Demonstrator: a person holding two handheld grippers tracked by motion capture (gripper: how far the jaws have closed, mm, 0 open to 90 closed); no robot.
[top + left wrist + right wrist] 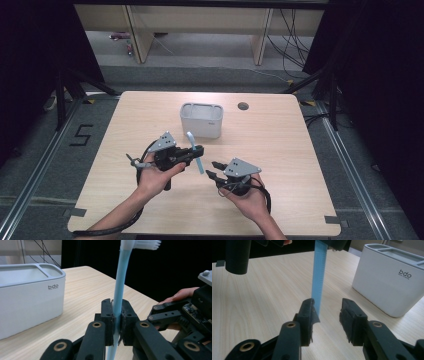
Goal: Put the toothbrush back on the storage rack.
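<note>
A light blue toothbrush (196, 152) with white bristles stands upright above the wooden table (140, 115), and my left gripper (199, 150) is shut on its handle. In the left gripper view the pads pinch the handle (119, 285) at mid-length, bristle head at the top. My right gripper (212, 169) sits just to the right and lower, open. In the right gripper view the handle's lower end (319, 277) hangs beside one fingertip (308, 312), with a wide gap to the other. A white toothbrush holder (201, 120) with compartments stands behind both grippers.
A round cable hole (243, 106) lies in the table to the right of the holder. Dark stands and cables flank the table on both sides, and desks stand beyond its far edge. The holder (392, 277) rises close on the right gripper's right.
</note>
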